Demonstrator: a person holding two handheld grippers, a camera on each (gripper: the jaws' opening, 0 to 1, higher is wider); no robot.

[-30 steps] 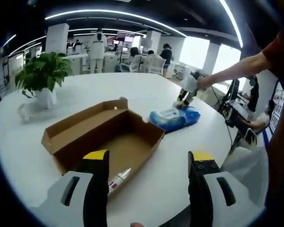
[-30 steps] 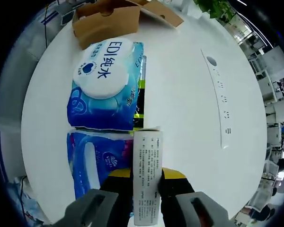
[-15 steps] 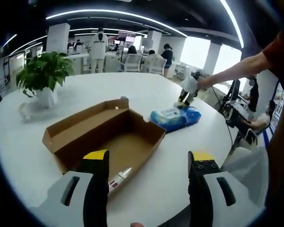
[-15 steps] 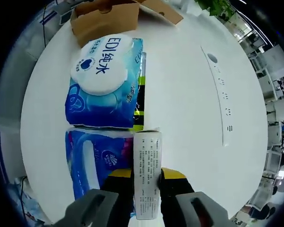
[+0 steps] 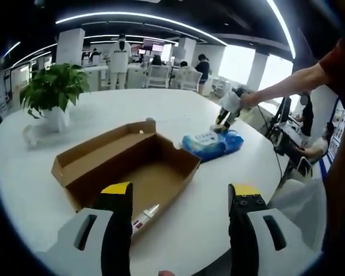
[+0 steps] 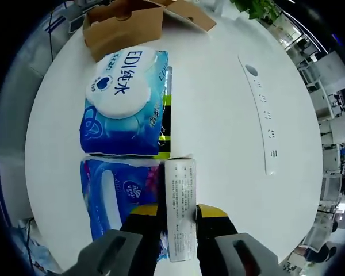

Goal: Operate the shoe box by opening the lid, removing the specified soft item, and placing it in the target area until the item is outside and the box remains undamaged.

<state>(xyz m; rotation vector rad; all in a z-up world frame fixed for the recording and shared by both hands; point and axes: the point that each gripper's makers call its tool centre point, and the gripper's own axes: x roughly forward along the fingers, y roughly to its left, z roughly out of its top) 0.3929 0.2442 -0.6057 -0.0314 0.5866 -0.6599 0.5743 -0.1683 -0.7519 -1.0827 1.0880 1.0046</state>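
Note:
An open brown cardboard shoe box (image 5: 126,167) lies on the white round table (image 5: 178,115), with a small white tube (image 5: 145,217) at its near wall. My left gripper (image 5: 178,198) hangs open just in front of the box, nothing between its jaws. Beyond the box lie blue wet-wipe packs (image 5: 210,142), where my right gripper (image 5: 225,115) is held by a person's arm. In the right gripper view, my right gripper (image 6: 178,215) is shut on a narrow white printed carton (image 6: 180,215), beside a blue pack with a round white lid (image 6: 125,102) and a second blue pack (image 6: 112,195). The box (image 6: 126,23) shows at the top.
A potted green plant (image 5: 50,92) stands at the table's far left. A white strip with buttons (image 6: 261,115) runs across the table right of the packs. Desks, chairs and people fill the office behind. A seated person (image 5: 313,146) is at the right.
The right gripper view has shifted slightly, the packs sliding a little lower and left in the picture; the carton stays gripped. The left gripper view is unchanged.

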